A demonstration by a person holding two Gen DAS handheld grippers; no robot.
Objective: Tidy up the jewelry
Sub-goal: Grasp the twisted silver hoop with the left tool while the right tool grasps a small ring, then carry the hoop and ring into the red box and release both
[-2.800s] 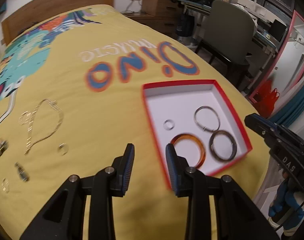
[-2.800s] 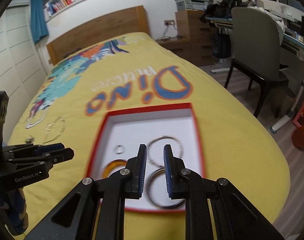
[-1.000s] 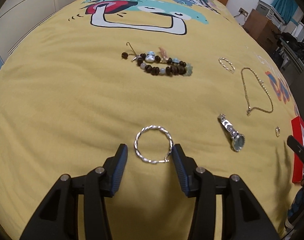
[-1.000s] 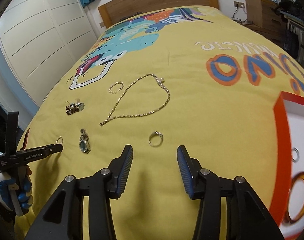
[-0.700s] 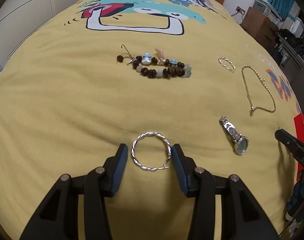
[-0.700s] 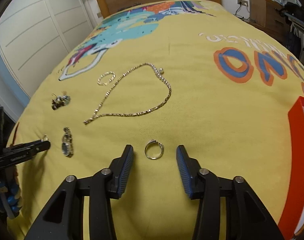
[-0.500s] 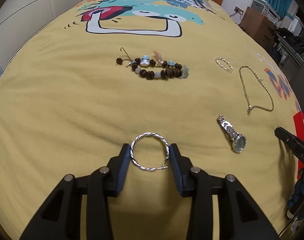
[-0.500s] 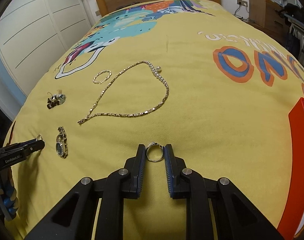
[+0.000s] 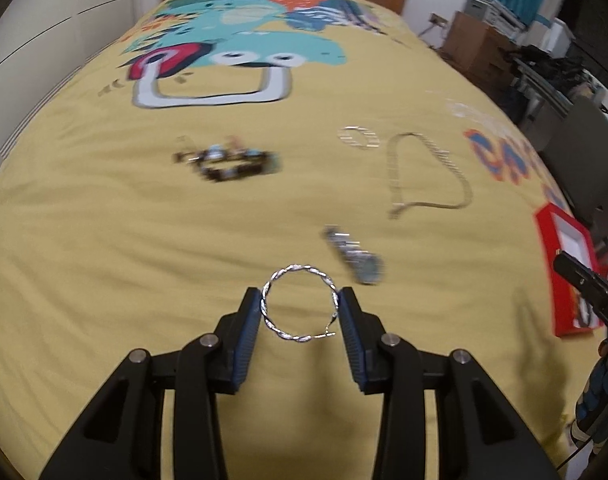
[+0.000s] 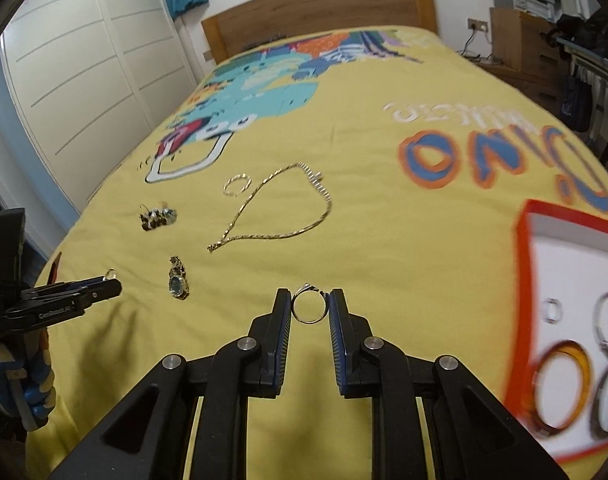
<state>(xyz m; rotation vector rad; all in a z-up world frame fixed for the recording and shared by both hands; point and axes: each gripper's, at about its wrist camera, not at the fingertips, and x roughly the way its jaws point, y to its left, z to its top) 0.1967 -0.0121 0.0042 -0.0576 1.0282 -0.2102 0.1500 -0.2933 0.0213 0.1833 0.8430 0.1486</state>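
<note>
My left gripper (image 9: 300,306) is shut on a twisted silver hoop (image 9: 278,326), held clear above the yellow bedspread. My right gripper (image 10: 309,308) is shut on a small silver ring (image 10: 300,319), also raised off the bed. Still lying on the bedspread are a silver watch (image 9: 355,258) (image 10: 178,282), a gold chain necklace (image 9: 425,174) (image 10: 278,210), a beaded bracelet (image 9: 232,164) (image 10: 156,216) and a small thin bangle (image 9: 359,138) (image 10: 236,186). A red-rimmed white box (image 10: 521,280) (image 9: 545,264) at the right holds several rings and bangles.
The left gripper (image 10: 104,289) shows at the left edge of the right wrist view, with a gloved hand (image 10: 20,384) on its handle. A wooden headboard (image 10: 319,10) stands at the far end, white wardrobe doors (image 10: 84,68) to the left, and a desk and drawers to the right.
Both grippers closed on their pieces and rose from the bed: the left on the twisted hoop, the right on the small ring. Both views swung toward the headboard.
</note>
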